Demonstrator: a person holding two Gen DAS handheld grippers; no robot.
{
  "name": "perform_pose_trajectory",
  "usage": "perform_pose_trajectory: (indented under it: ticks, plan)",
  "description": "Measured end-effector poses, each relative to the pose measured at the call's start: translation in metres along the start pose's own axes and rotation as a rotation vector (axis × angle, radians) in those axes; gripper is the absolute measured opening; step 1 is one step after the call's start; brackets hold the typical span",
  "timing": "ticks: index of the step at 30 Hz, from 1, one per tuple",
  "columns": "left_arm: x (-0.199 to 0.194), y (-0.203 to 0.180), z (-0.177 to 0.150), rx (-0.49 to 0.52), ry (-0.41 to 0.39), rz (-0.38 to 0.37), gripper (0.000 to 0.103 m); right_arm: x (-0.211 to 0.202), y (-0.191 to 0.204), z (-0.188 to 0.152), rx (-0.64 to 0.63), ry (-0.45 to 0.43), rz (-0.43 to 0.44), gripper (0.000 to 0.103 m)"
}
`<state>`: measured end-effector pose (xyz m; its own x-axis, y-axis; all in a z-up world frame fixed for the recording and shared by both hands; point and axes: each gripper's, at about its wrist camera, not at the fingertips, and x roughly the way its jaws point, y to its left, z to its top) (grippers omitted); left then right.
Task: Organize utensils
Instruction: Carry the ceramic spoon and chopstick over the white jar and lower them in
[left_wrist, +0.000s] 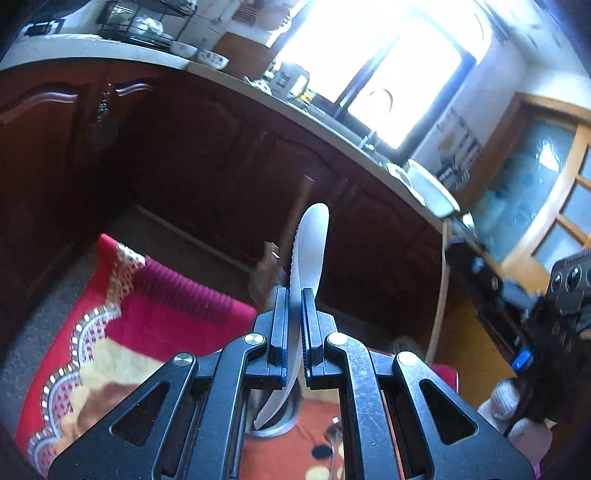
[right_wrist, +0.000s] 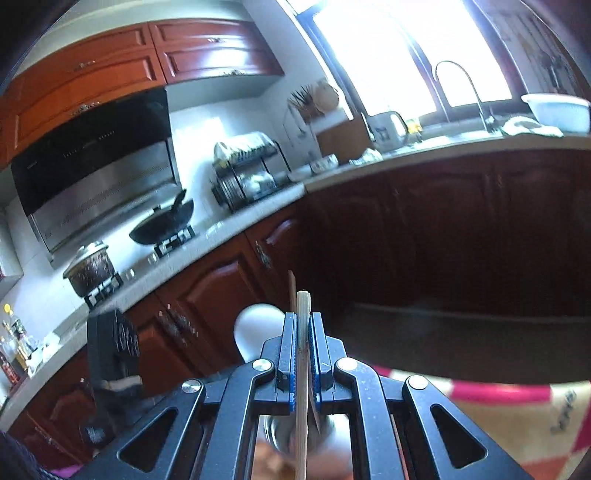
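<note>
My left hand-held gripper (left_wrist: 294, 295) is clamped on a flat, serrated stainless-steel table knife (left_wrist: 309, 243), pads pressing both faces near mid-length; the rounded blade tip points up and away, the lower end hangs over a round steel utensil cup (left_wrist: 275, 424) on the red patterned cloth (left_wrist: 155, 314). I judge the knife light, stiff and slick, liable to pivot; a hold nearer the handle would steady it. My right hand-held gripper (right_wrist: 303, 321) is closed on a pale, slender wooden chopstick (right_wrist: 303, 369), held upright above the same cup, which is blurred there; light, rigid, grippier, though it may twist. A small spoon (left_wrist: 334, 435) lies on the cloth beside the cup.
</note>
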<state>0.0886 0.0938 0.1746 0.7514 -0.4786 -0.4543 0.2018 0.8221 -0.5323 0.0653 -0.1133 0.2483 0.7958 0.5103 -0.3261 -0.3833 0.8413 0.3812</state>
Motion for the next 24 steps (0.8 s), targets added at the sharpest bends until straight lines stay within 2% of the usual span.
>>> perform_pose_trajectory:
  ticks: [6,11,19,24]
  plan:
    - [0.010,0.024,0.001,-0.002,-0.073,0.014,0.004,0.053,0.004,0.003,-0.017,-0.077,-0.010,0.006]
    - [0.025,0.036,-0.011,0.001,-0.073,-0.006,0.005,0.080,-0.003,-0.013,-0.046,-0.077,-0.037,0.006]
    - [0.025,0.037,-0.031,0.001,-0.026,0.024,0.004,0.074,-0.018,-0.042,-0.051,0.009,-0.026,0.006]
    - [0.015,0.034,-0.042,0.028,0.006,0.069,0.004,0.065,-0.023,-0.062,-0.041,0.081,-0.025,0.006]
